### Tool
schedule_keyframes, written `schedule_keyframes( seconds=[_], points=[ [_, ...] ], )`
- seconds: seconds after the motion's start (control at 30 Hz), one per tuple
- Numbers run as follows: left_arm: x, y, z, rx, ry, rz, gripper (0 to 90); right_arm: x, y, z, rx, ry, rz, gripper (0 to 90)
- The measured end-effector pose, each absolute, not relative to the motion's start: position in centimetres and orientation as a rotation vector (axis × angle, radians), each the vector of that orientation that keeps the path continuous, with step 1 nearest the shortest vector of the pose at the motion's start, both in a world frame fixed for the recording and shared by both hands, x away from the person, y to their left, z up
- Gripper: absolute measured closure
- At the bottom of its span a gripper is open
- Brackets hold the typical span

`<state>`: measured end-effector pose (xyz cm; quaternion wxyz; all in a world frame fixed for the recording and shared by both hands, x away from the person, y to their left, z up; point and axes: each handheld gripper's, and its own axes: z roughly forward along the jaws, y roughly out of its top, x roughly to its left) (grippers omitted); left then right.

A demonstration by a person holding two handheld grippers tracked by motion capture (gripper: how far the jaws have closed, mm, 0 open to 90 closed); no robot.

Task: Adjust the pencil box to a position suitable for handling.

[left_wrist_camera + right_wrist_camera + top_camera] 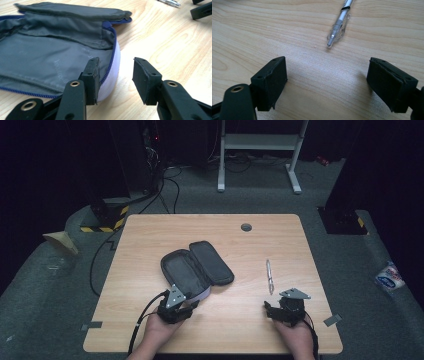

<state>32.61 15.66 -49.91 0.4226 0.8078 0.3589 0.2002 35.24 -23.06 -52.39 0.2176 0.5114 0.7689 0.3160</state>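
From the high view, a light wooden table (pixel 150 235) carries a black pencil case (pixel 197 267) lying unzipped and spread flat near the middle, and a silver pen (pixel 270 276) lying well apart to its right, roughly lengthwise away from the person. The left gripper (pixel 186 306) sits at the case's near edge, held by the left hand (pixel 159 327), while the right gripper (pixel 280 312), held by the right hand (pixel 296 335), rests on the table just short of the pen's near end. In the left gripper view, the jaws stand apart with the case's near rim (a pale band beside a blue zipper) against the left jaw; the grey lining (pixel 45 60) stretches away to the left, bare wood lies between the jaws, and nothing is clamped. In the right gripper view, the jaws are spread wide over bare wood, and the pen (pixel 338 23) lies ahead of them, its tip pointing toward the gap, clear of both pads.
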Motion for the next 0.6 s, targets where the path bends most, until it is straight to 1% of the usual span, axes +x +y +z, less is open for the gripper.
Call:
schedule_keyframes(
  seconds=[0.33,0.5,0.6],
  points=[
    [31.9,12.8,-50.0,2.043,0.809,0.509,57.4,35.2,-23.1,-52.4,1.411,2.128,0.873,16.2],
    [31.6,11.9,-49.7,2.053,0.767,0.505,57.3,35.2,-23.0,-52.4,1.41,2.126,0.87,16.5],
    [31.5,12.1,-49.2,2.036,0.756,0.51,57.2,35.2,-23.0,-52.4,1.412,2.124,0.869,16.6]
  ],
)
